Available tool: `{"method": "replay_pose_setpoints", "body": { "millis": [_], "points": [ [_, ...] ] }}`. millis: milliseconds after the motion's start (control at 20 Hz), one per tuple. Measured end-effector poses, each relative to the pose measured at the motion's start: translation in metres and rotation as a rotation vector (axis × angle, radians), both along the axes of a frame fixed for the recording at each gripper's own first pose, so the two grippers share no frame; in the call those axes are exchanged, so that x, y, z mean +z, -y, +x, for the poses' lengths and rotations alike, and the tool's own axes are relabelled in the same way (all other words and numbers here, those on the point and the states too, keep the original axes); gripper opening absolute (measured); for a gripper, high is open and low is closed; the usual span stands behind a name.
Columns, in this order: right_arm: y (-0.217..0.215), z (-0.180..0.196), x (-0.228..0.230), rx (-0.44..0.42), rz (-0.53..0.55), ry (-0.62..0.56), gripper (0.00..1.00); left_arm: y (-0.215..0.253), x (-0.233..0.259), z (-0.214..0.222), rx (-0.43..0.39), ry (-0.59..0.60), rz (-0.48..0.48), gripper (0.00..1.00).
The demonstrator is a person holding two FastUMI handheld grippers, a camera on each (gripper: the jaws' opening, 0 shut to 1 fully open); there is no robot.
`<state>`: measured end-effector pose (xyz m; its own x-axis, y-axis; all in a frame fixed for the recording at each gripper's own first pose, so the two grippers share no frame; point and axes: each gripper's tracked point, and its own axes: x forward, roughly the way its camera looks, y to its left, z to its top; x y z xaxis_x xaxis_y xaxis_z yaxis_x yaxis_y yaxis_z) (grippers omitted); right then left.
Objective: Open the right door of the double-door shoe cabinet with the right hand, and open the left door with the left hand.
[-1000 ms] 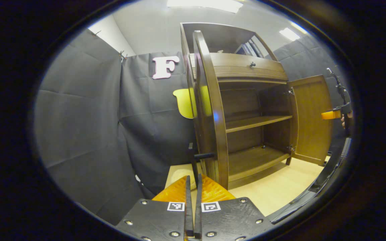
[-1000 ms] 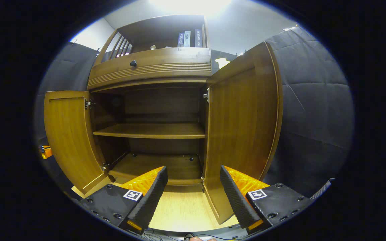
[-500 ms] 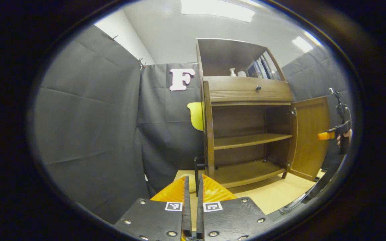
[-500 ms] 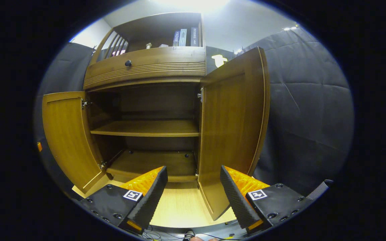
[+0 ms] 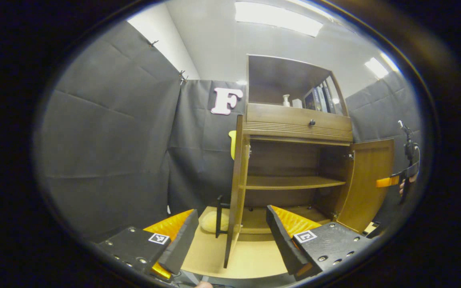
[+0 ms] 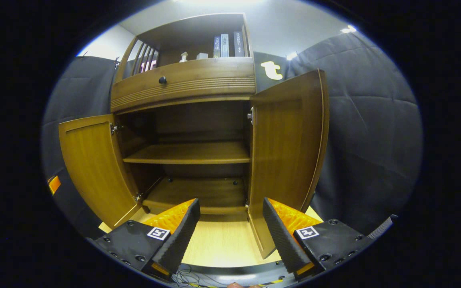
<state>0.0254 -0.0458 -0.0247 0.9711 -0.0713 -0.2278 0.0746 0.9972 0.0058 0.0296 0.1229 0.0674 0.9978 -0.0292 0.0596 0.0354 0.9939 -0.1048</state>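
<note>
The books point(image 6: 225, 45) on the top shelf of the shoe cabinet point(image 6: 182, 82) carried spine lettering too small to read, and the square black-and-white markers on both grippers bore patterns rather than words; no brand showed on the cabinet itself. The cabinet stood upright on a pale wooden floor point(image 6: 218, 244) against the black cloth wall, its long axis vertical and its open front facing the person; in the right gripper view the left door point(image 6: 94, 168) was swung out to the left with its inner face toward the camera, and the right door point(image 6: 286, 152) stood open to the right, its inner face also showing; between them lay a bare middle shelf point(image 6: 190, 154) and the bottom board, and above them a drawer front with a small dark knob point(image 6: 162, 80). In the left gripper view the left door point(image 5: 236, 188) stood nearly edge-on, its dark bar handle point(image 5: 218, 216) on the outer side, and the right door point(image 5: 368, 180) hung open farther off. The left gripper point(image 5: 230, 236) hung released, fingers spread wide on either side of that door's lower edge without touching it; the right gripper point(image 6: 228, 232) was likewise released, fingers apart, grasping nothing, just in front of the cabinet's base.
</note>
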Motion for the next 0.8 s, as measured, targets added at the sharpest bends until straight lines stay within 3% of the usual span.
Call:
{"method": "replay_pose_setpoints", "body": {
  "millis": [100, 200, 350, 400, 500, 550, 650, 800],
  "points": [
    [0.002, -0.005, 0.003, 0.027, -0.007, 0.010, 0.99, 0.013, 0.009, -0.001, 0.010, 0.015, -0.014, 0.99],
    [0.005, -0.008, 0.003, 0.056, -0.008, 0.015, 0.94, 0.032, 0.018, -0.001, 0.009, 0.025, -0.025, 0.99],
    [0.008, -0.015, 0.008, 0.109, 0.004, 0.034, 0.94, 0.065, 0.033, 0.003, 0.012, 0.026, 0.016, 0.99],
    [0.010, -0.017, 0.010, 0.123, -0.001, 0.054, 0.99, 0.079, 0.038, 0.005, 0.004, 0.027, 0.025, 0.99],
    [0.010, -0.019, 0.010, 0.159, -0.012, 0.075, 0.98, 0.104, 0.045, 0.006, -0.018, 0.022, -0.014, 0.99],
    [0.008, -0.021, 0.009, 0.181, -0.012, 0.081, 0.93, 0.114, 0.050, 0.004, -0.020, 0.023, -0.044, 0.99],
    [0.006, -0.024, 0.012, 0.218, 0.001, 0.109, 0.93, 0.124, 0.059, -0.003, 0.004, 0.030, -0.064, 0.98],
    [0.010, -0.028, 0.011, 0.259, -0.003, 0.122, 0.93, 0.134, 0.064, -0.020, 0.062, 0.019, -0.020, 0.99]
  ]
}}
